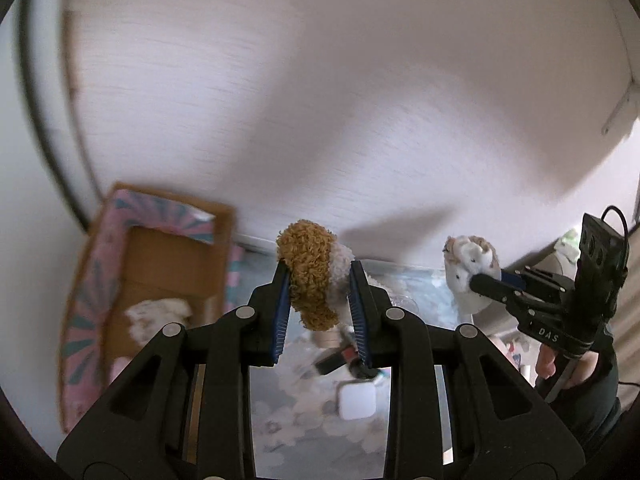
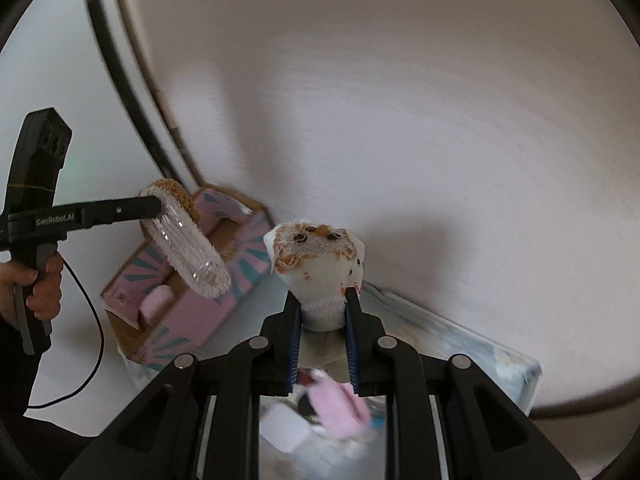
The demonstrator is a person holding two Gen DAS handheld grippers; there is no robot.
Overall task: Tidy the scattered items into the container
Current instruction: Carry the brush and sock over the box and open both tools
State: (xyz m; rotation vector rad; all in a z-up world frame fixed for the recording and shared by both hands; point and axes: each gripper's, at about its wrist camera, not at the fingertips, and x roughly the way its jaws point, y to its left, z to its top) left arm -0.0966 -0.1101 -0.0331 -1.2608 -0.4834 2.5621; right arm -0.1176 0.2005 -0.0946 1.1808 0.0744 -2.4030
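White wall fills the background behind a pale patterned table (image 1: 416,280). At its left end sits a pink cardboard box (image 1: 100,280) with a fluffy white item (image 1: 160,312) inside. Below the grippers lie a white square block (image 1: 357,402) and a pink item (image 2: 336,404). A hand (image 2: 36,284) grips the left tool's handle. The left gripper (image 1: 320,300) pinches a brown-and-white slipper (image 1: 312,272) in the air; the right gripper (image 2: 322,312) pinches a white sock (image 2: 320,264) with orange flecks.
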